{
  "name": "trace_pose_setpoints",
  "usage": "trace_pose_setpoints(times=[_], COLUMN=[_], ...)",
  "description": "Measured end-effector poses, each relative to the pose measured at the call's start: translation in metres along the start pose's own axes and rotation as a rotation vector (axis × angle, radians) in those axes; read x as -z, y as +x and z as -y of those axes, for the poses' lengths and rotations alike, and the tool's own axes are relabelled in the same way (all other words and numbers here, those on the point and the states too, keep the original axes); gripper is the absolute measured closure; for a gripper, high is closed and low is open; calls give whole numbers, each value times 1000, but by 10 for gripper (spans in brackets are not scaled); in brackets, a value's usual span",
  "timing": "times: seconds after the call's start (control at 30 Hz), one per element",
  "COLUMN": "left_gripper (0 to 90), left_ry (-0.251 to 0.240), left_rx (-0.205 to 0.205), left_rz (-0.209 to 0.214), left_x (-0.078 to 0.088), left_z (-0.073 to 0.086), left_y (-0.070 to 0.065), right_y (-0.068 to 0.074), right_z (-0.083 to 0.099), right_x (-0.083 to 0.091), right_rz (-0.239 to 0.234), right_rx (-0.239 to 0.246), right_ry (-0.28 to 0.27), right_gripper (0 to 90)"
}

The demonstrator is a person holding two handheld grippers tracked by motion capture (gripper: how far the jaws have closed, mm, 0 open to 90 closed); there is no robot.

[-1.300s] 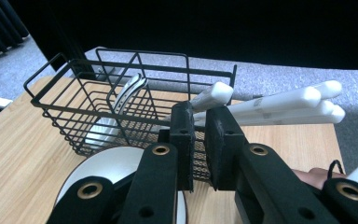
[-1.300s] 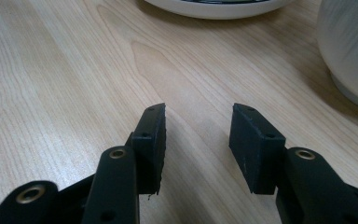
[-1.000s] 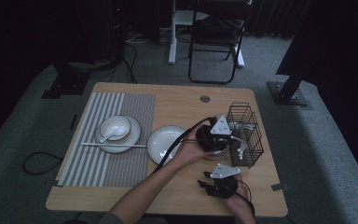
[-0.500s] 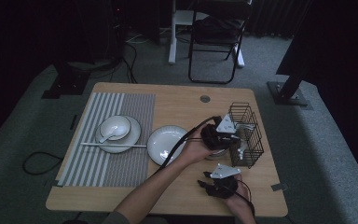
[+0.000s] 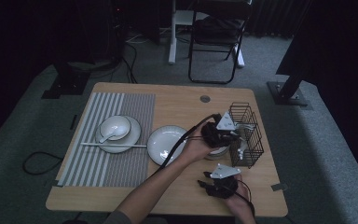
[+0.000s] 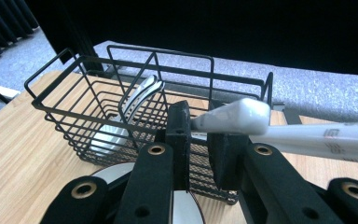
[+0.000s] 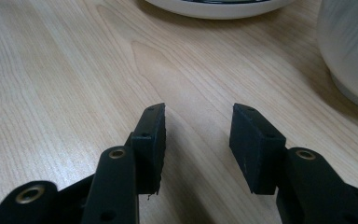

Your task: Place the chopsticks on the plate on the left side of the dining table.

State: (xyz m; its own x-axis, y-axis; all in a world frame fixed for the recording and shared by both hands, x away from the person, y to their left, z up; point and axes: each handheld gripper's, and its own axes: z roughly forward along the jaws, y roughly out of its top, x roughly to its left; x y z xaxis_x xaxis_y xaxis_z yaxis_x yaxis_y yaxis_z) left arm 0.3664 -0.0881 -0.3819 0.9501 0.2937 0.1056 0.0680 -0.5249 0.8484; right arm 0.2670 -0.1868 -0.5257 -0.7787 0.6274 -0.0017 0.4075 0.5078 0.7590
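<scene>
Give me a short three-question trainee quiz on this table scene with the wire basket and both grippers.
1. True or false: the right gripper holds a spoon.
2. What does the left gripper clamp? A) white ceramic spoon B) round white plate C) cable
3. Fill in: the black wire basket already holds a white ____.

Key: 1 false, its fingers are apart over the bare wooden table. 2 A. 3 spoon.
</scene>
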Motion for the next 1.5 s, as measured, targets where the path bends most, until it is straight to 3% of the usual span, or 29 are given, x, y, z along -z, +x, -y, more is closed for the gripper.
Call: trace_pose_setpoints(times=[0.3, 0.53, 0.7, 0.93, 1.23, 1.33, 1.5], left_gripper=[840, 846, 846, 847, 847, 848, 848], left_ry=[5, -9, -28, -68, -129, -148, -158], left_rx=[-26, -22, -22, -49, -23, -20, -21], left_rz=[-64, -73, -70, -82, -56, -60, -102], left_x=[2, 9, 22, 54, 107, 127, 157], left_z=[-1, -1, -2, -4, -8, -7, 1], left_y=[-1, 1, 3, 1, 5, 8, 13], right_y=[0, 0, 0, 0, 0, 0, 0], right_z=[0, 0, 0, 0, 0, 0, -1], right_x=[0, 0, 0, 0, 0, 0, 0], right_rz=[1, 1, 1, 2, 1, -2, 1], right_rx=[1, 1, -2, 1, -1, -2, -3], right_ry=[0, 0, 2, 1, 1, 2, 2], right_gripper=[552, 552, 552, 551, 551, 551, 549])
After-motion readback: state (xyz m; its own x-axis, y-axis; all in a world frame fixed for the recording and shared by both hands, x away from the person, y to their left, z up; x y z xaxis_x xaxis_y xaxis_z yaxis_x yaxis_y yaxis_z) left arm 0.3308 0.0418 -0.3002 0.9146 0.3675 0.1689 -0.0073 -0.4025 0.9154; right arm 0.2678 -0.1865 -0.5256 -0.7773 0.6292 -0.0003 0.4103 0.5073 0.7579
